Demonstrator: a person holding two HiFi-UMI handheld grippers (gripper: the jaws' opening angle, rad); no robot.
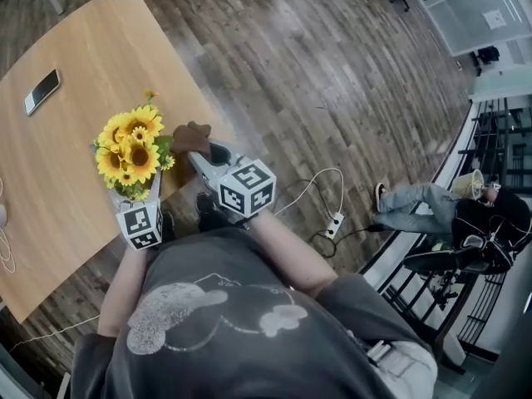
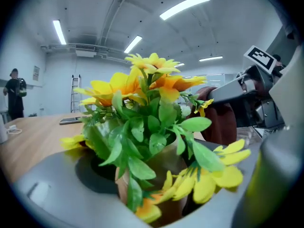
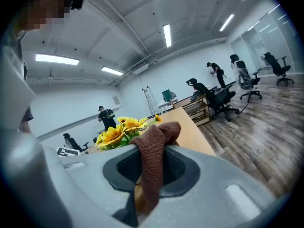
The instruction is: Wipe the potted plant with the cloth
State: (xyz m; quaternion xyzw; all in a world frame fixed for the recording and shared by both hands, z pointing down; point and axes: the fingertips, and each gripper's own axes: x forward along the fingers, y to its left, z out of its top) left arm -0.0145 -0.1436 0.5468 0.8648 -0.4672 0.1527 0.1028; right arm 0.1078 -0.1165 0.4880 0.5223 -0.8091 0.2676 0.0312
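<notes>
Nearest, item one: left tongs [image 2: 156, 184], closed on the pot [image 2: 168, 163]. The pot holds the plant [image 1: 131, 150], yellow flowers and green leaves, upright near the worktop [image 1: 75, 140] edge. Item two: right tongs [image 3: 152, 175], clamped on the brown cloth [image 3: 154, 156], its bunched end just beside the blooms. Beyond: phone [image 1: 41, 91]. Progress, as I judge it: plant steadied, cloth presented, wiping barely begun; leaves and pot remain.
</notes>
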